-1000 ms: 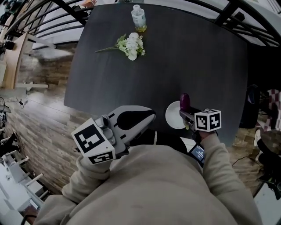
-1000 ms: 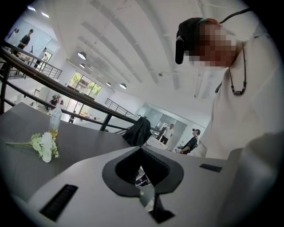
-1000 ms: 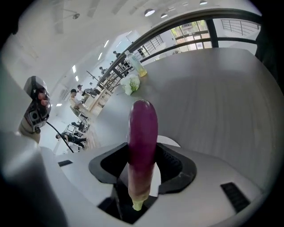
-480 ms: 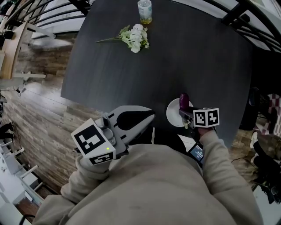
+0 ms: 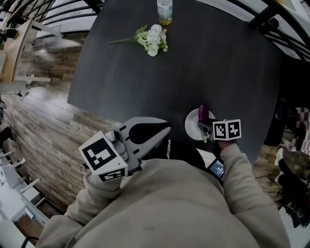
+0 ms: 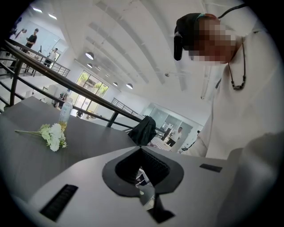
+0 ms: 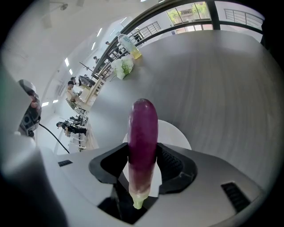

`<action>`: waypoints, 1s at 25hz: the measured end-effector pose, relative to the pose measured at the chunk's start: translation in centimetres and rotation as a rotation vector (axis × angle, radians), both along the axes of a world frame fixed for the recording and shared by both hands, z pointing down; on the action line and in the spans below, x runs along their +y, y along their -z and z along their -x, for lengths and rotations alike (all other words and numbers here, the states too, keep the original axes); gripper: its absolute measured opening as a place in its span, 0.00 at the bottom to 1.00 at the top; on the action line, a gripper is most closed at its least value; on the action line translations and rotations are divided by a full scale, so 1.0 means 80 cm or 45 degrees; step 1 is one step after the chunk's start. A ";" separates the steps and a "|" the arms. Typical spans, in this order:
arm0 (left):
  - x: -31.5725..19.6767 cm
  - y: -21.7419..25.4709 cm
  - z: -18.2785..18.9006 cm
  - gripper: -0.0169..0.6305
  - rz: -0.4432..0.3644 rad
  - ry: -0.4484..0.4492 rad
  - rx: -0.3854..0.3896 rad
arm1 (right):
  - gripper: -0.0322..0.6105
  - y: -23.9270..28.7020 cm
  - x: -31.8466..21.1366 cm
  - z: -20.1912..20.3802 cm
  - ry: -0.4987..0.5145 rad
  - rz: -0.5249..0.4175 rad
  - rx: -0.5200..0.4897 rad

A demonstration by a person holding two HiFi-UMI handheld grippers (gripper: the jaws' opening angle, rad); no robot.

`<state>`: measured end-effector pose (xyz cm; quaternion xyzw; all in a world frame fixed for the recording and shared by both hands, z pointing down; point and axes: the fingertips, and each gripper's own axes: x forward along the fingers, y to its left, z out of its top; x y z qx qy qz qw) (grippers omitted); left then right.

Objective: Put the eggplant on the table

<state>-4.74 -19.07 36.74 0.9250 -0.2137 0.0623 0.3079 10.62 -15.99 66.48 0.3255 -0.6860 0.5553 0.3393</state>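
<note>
A purple eggplant (image 5: pixel 203 112) (image 7: pixel 143 128) stands between the jaws of my right gripper (image 5: pixel 206 127) (image 7: pixel 143 153), which is shut on its lower part, its pale stem end toward the gripper body. It hangs over a small white plate (image 5: pixel 192 127) (image 7: pixel 178 135) near the front edge of the dark table (image 5: pixel 208 63). My left gripper (image 5: pixel 164 128) (image 6: pixel 141 150) hovers at the table's front edge, left of the plate. Its jaws meet at the tips with nothing between them.
A bunch of white flowers (image 5: pixel 152 41) (image 6: pixel 53 135) (image 7: pixel 122 66) lies at the far left of the table, a clear bottle (image 5: pixel 164 8) (image 6: pixel 65 113) (image 7: pixel 129 44) behind it. Black railings run behind the table. A wooden floor lies to the left.
The head view has shifted, so flowers and bottle sit higher in the picture. Both grippers hold their places; the eggplant stays gripped over the plate.
</note>
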 end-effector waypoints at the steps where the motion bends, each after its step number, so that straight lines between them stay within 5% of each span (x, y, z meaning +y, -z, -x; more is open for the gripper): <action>1: 0.000 0.001 0.000 0.03 -0.001 0.000 0.001 | 0.37 0.000 0.000 0.001 0.001 0.001 0.002; 25: -0.028 0.006 0.013 0.03 -0.022 0.025 -0.006 | 0.47 0.002 -0.012 -0.002 -0.008 -0.026 0.051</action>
